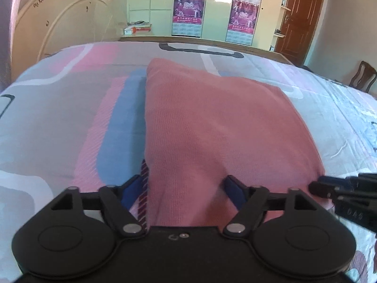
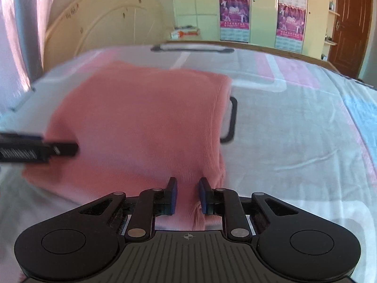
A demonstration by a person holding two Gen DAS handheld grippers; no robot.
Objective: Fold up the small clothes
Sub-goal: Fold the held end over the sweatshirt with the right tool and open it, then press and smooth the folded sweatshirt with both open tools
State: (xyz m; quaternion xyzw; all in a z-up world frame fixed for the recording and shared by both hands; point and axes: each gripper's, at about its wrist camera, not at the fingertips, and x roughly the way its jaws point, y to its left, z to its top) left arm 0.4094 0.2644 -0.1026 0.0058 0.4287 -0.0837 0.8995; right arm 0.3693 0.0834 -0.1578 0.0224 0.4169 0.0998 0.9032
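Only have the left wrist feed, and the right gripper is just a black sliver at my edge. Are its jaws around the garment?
Observer: Yes. In the right wrist view, the right gripper has the near edge of the pink garment between its fingers, jaws narrowly apart.
Operator: Pinched?
Observer: Cannot tell. Fabric bunches against one of the pads, but a gap shows.
Operator: Where along the edge?
Observer: Near the garment's right corner. The tip of the left gripper lies over its left side.

Sunlit bedroom — pale wardrobes, brown door
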